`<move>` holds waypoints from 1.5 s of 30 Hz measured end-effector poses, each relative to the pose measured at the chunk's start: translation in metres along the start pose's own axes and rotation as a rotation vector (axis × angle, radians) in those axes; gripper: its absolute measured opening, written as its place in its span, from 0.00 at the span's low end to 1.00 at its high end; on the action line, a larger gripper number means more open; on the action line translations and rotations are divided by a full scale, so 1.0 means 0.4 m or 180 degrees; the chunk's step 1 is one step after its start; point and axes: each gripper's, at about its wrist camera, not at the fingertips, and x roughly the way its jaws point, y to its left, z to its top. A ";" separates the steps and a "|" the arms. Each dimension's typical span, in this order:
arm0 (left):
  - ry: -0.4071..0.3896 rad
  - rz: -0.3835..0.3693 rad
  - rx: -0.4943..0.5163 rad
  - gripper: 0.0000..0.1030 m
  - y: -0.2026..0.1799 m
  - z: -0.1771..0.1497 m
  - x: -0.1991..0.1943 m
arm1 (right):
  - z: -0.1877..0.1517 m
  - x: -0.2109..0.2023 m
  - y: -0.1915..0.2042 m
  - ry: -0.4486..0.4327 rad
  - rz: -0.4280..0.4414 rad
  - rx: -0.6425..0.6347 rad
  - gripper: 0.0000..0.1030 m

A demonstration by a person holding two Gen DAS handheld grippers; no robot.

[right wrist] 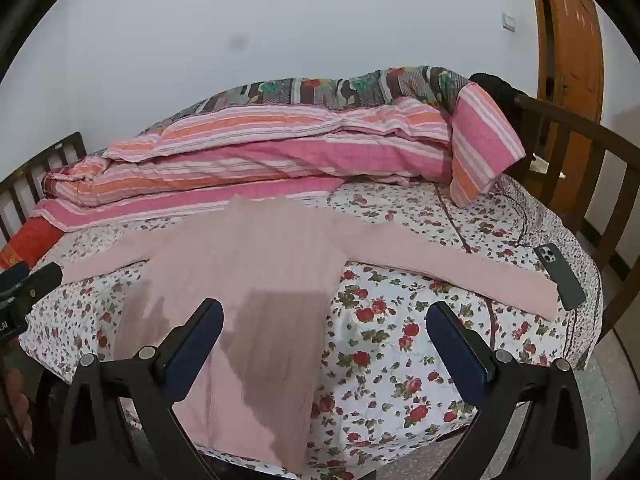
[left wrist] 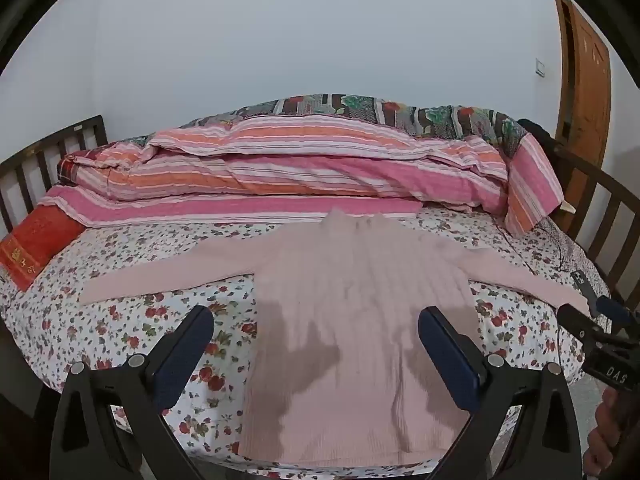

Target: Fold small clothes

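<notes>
At about nine o'clock on the bed (left wrist: 132, 320) lay a red pillow (left wrist: 36, 244), half under the folded striped quilt (left wrist: 280, 168) that ran along the far side at twelve o'clock. In front of it, one pink sweater (left wrist: 340, 300) was spread flat on the flowered sheet, collar toward twelve o'clock, hem toward six, one sleeve reaching to nine o'clock and the other to three.

The left gripper (left wrist: 316, 356) hovered above the lower body of the sweater, its jaws spread fully and holding nothing. The right gripper (right wrist: 324, 344) hovered more to the right, over the hem edge and the bare sheet, its jaws also wide apart and empty. At three o'clock, a dark phone (right wrist: 560, 276) lay just beside the right cuff.

The folding had not begun, I judged. To do the first fold well, each gripper should probably pinch one cuff near its end, lift it only a little (the knit looked soft and could stretch), and bring it across the chest without dragging the body.

Counted: one sweater, two sleeves, two grippers, one phone, one pillow, one quilt.
</notes>
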 end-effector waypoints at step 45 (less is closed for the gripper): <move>-0.0012 -0.0064 -0.0153 1.00 0.014 0.004 -0.001 | -0.007 -0.019 0.037 -0.0024 0.0079 -0.0061 0.98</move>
